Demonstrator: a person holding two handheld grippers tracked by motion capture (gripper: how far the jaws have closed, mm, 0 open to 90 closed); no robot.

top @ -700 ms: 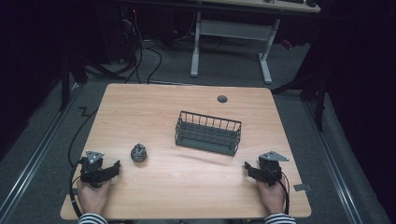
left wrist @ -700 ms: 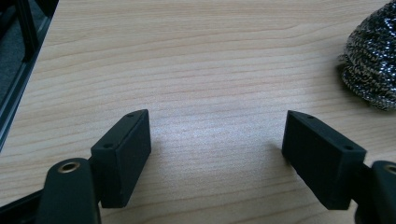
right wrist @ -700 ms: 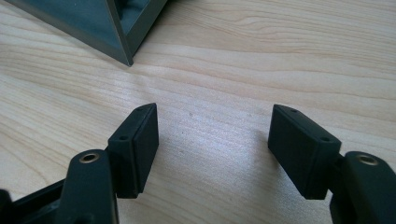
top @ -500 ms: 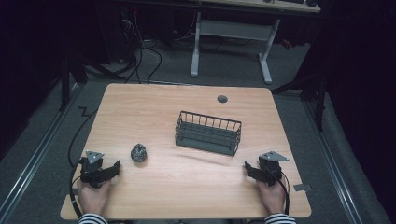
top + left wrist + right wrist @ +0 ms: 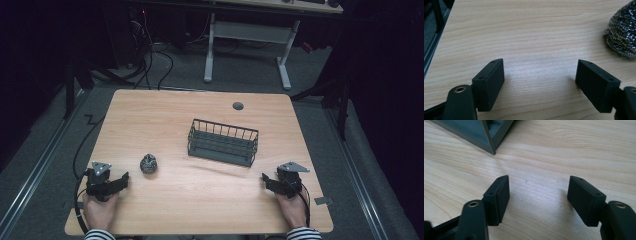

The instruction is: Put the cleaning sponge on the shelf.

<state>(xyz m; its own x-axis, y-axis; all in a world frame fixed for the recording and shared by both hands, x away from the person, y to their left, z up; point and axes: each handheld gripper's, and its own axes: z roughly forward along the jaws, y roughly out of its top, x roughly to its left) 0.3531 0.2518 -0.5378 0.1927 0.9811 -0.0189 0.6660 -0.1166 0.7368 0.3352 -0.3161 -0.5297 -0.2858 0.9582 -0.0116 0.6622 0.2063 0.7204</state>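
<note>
Steel scouring ball (image 5: 148, 163) sat on the table (image 5: 165, 115) lower left of frame, just right of the left gripper (image 5: 120, 180), jaws spread wide and empty, right gripper (image 5: 266, 181) lower right, gaping, gripping nothing, near the wire basket (image 5: 223, 142).

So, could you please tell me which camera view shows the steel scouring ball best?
The high view: the whole scouring ball sits on the table, apart from the left gripper and the wire basket. The left gripper view shows its woven strands close up, cropped at the frame's right edge.
</note>
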